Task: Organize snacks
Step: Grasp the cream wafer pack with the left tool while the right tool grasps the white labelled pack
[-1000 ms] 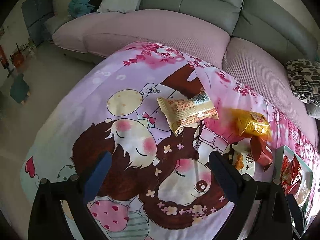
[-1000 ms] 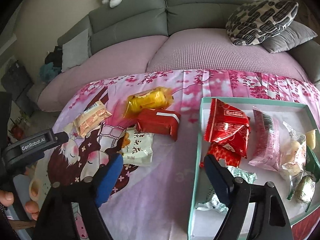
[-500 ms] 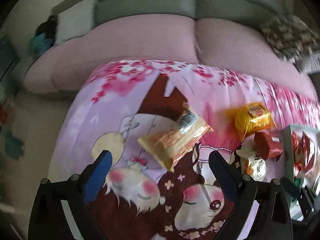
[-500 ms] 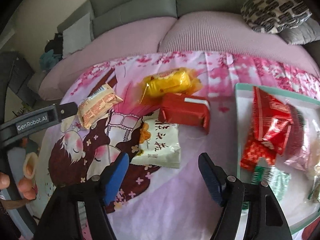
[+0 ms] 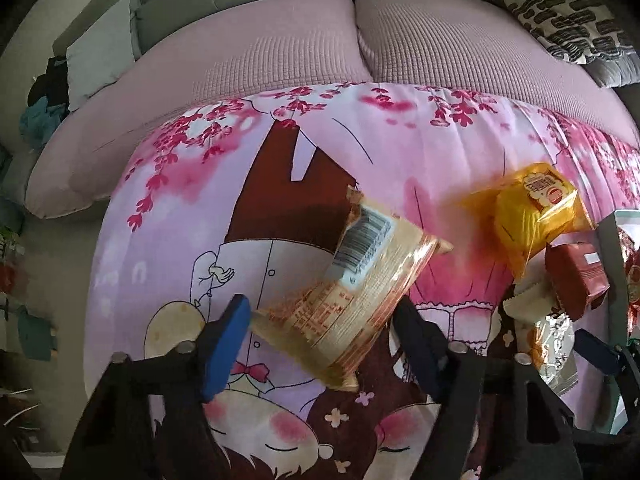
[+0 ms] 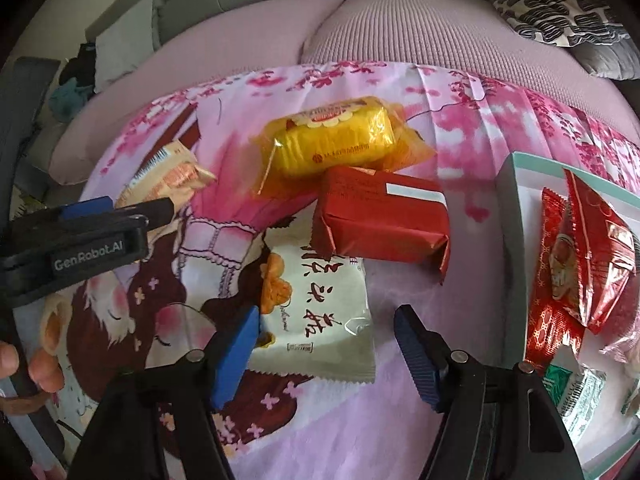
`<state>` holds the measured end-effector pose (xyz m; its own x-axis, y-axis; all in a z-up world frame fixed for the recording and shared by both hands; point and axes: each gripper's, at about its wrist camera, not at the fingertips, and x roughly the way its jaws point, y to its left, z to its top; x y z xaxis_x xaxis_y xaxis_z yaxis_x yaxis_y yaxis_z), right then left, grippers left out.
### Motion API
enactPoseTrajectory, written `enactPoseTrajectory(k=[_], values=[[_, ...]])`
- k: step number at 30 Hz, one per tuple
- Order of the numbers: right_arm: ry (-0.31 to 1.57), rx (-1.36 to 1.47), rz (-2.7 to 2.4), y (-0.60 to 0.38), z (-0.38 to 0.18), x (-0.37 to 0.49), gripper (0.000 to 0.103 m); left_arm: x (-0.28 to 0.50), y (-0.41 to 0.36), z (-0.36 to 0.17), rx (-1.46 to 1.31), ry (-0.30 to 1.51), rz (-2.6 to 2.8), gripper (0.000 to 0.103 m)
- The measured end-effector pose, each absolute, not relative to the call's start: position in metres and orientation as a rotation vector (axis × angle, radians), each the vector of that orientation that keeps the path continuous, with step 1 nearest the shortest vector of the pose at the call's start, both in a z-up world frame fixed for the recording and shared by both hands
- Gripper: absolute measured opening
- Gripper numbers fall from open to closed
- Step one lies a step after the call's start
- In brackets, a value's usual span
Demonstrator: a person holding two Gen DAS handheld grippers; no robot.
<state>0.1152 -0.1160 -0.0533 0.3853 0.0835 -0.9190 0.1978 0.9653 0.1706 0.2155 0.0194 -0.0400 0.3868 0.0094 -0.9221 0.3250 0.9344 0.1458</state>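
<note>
A tan snack packet (image 5: 352,280) with a barcode lies flat on the pink cartoon cloth (image 5: 400,140). My left gripper (image 5: 320,308) straddles it; its jaws are closing, pads at the packet's edges, no firm press visible. A white packet with black characters (image 6: 320,312) lies between the fingers of my right gripper (image 6: 326,312). Those jaws are closing too, with a gap left at the right finger. A yellow packet (image 6: 332,136) and a red packet (image 6: 380,220) lie just beyond. The tan packet (image 6: 168,176) also shows at the left of the right wrist view.
A teal-rimmed tray (image 6: 516,216) at the right holds several snacks, red ones (image 6: 580,260) nearest. A pink-covered sofa (image 5: 280,60) with a patterned cushion (image 5: 568,16) runs behind the cloth. A person's hand (image 6: 24,368) shows at the lower left.
Both grippers came down closer to the cloth. The left one rolled and moved over the tan packet, jaws narrowing. The right one shifted left from the tray to the white packet, jaws narrowing.
</note>
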Motion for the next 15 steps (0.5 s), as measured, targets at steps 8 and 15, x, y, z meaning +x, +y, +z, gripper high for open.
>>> enactPoseTrajectory(k=[8, 15], values=[[1.179, 0.228, -0.088, -0.109, -0.053, 0.118, 0.060, 0.211, 0.023, -0.039, 0.278, 1.169, -0.201, 0.060], [1.168, 0.253, -0.066, -0.114, -0.050, 0.103, 0.059, 0.186, 0.033, -0.039, 0.143, 1.177, -0.159, 0.058]])
